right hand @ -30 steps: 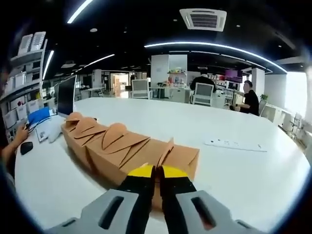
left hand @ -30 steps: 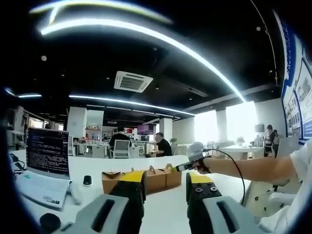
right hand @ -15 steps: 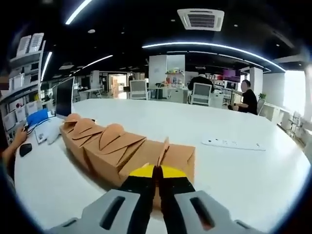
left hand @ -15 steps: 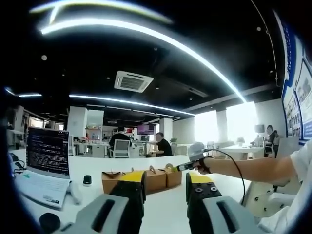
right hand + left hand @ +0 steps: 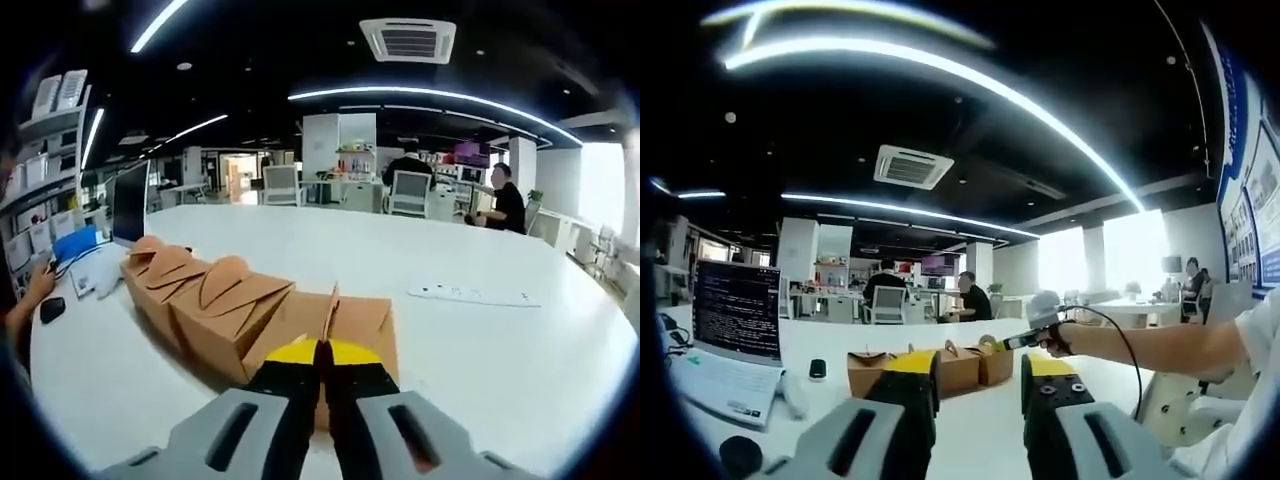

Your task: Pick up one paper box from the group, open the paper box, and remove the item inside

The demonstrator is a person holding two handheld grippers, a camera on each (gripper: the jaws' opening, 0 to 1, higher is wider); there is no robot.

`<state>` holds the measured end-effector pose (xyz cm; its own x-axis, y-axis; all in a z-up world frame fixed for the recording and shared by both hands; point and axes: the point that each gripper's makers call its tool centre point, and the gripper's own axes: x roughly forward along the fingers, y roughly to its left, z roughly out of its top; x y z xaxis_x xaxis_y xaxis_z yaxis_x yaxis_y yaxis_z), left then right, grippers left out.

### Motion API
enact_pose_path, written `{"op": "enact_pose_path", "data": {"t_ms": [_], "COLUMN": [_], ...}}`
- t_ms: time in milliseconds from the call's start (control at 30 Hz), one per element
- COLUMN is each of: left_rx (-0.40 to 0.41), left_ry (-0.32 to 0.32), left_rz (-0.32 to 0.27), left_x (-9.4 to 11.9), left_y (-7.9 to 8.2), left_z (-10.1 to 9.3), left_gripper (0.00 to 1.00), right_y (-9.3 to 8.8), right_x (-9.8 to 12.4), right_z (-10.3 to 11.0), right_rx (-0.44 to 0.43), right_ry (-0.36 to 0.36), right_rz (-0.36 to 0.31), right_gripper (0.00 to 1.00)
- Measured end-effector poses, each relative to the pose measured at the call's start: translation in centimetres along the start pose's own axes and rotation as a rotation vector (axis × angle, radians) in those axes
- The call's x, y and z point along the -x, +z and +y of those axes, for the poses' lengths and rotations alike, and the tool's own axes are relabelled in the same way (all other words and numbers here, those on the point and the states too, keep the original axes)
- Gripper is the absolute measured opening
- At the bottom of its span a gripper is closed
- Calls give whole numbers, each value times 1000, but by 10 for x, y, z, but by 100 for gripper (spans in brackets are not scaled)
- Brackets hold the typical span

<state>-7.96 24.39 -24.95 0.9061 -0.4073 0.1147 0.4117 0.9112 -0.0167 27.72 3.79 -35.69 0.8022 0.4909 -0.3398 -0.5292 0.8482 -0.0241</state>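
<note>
A row of several brown paper boxes (image 5: 215,300) with curved top flaps lies on the white table (image 5: 500,370). The nearest paper box (image 5: 365,320) has an upright handle flap, and my right gripper (image 5: 318,352) is shut on it, yellow tips pressed together. In the left gripper view the same row of boxes (image 5: 940,365) stands ahead beyond my left gripper (image 5: 980,372), whose jaws are open with nothing between them. There the right gripper (image 5: 1025,338), held on an outstretched arm, reaches from the right to the top of the end box (image 5: 992,362).
An open laptop (image 5: 735,320), a mouse (image 5: 818,370) and a round black object (image 5: 740,455) lie at the left. A white power strip (image 5: 475,295) sits on the table right of the boxes. A hand (image 5: 25,300) rests by a mouse. People sit at desks behind.
The right gripper view has shifted slightly, so the near box looks a bit narrower and closer. The left gripper view is nearly unchanged. Both grippers keep their states.
</note>
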Motion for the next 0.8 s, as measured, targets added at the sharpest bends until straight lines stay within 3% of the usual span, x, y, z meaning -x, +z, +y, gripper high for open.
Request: {"op": "enact_pose_path", "data": {"t_ms": [800], "left_rx": [1], "left_ry": [10], "left_rz": [-3], "left_x": [-2], "left_y": [0], "left_z": [1], "left_gripper": [33], "right_y": [4], "right_x": [2], "right_z": [-7], "right_rx": [-41], "right_ry": [18], "right_rz": [1], "right_gripper": [3]}}
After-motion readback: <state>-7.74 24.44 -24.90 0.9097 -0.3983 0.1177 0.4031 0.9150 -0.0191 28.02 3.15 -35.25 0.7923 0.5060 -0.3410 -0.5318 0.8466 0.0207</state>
